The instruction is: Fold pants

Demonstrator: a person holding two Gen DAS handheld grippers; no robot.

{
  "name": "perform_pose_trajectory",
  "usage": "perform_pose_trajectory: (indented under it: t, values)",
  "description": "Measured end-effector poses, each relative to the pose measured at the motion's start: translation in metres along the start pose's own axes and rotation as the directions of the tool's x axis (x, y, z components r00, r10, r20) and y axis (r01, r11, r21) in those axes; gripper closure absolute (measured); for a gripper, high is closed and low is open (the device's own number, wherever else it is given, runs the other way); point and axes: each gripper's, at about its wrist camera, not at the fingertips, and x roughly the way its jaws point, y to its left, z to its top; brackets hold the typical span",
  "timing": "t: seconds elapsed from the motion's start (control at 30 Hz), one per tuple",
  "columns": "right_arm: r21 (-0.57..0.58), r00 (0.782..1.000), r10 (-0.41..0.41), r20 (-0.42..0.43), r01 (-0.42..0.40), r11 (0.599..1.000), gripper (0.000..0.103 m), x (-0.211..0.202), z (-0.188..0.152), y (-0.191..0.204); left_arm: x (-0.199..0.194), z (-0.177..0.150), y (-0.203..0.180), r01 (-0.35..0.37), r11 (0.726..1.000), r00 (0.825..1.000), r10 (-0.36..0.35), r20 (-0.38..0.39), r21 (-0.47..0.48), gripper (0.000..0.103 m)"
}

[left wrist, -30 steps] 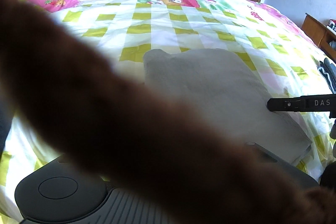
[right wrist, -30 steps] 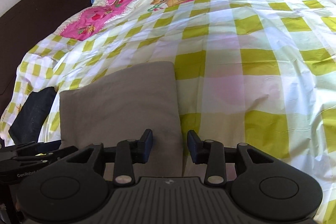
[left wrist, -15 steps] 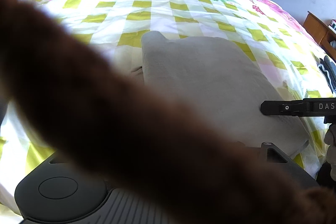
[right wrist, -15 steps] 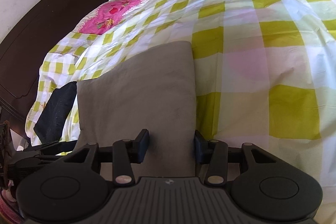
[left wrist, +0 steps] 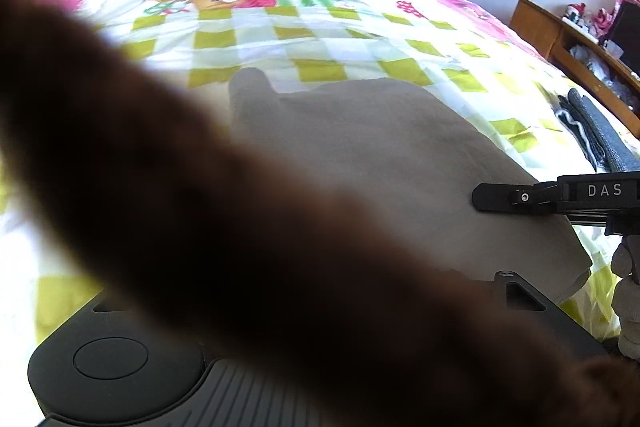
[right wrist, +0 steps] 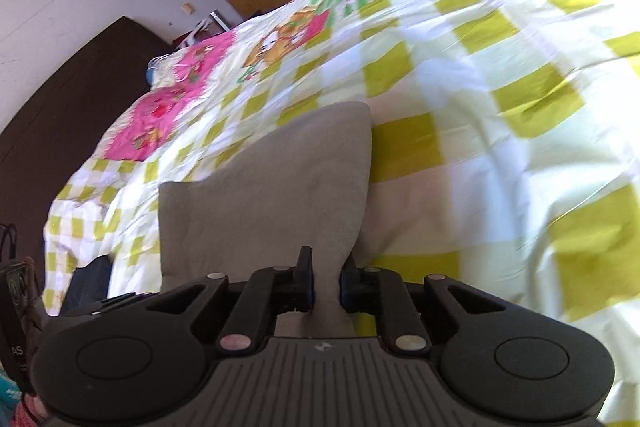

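While right fingers (right wrist: 326, 285) pinch the pants (right wrist: 280, 195), they apparently run lengthwise away; left's unseen.

White letters "DAS" on black side of right gripper (left wrist: 480, 195), at 3 o'clock edge of left wrist view. Letters "AS", turned sideways, on black body of left gripper (right wrist: 16, 327) at 8 o'clock edge of right wrist view; letters before them cut off. Small pale emblem on ribbed housing at 6 o'clock, right wrist view, not legible.
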Motion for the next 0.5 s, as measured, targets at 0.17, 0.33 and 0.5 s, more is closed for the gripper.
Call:
perform_pose_trajectory:
  t: [0.17, 0.33, 0.5]
  values:
    - [-0.052, 0.995, -0.084, 0.061, 0.087, 0.995, 0.063, -0.018, 0.005, -0.001, 0.006, 0.005, -0.012, -0.005, 1.000, 1.000, 0.005, 0.010, 0.023, 0.026]
    - [-0.156, 0.964, -0.144, 0.225, 0.182, 0.971, 0.063, -0.049, -0.008, 0.029, -0.028, 0.004, -0.006, -0.067, 0.997, 0.996, 0.065, 0.066, 0.024, 0.025]
    - [-0.252, 0.991, 0.011, 0.131, 0.023, 0.967, 0.063, -0.036, -0.025, 0.066, -0.025, 0.037, -0.005, -0.128, 0.992, 0.981, 0.124, 0.150, 0.019, 0.025]
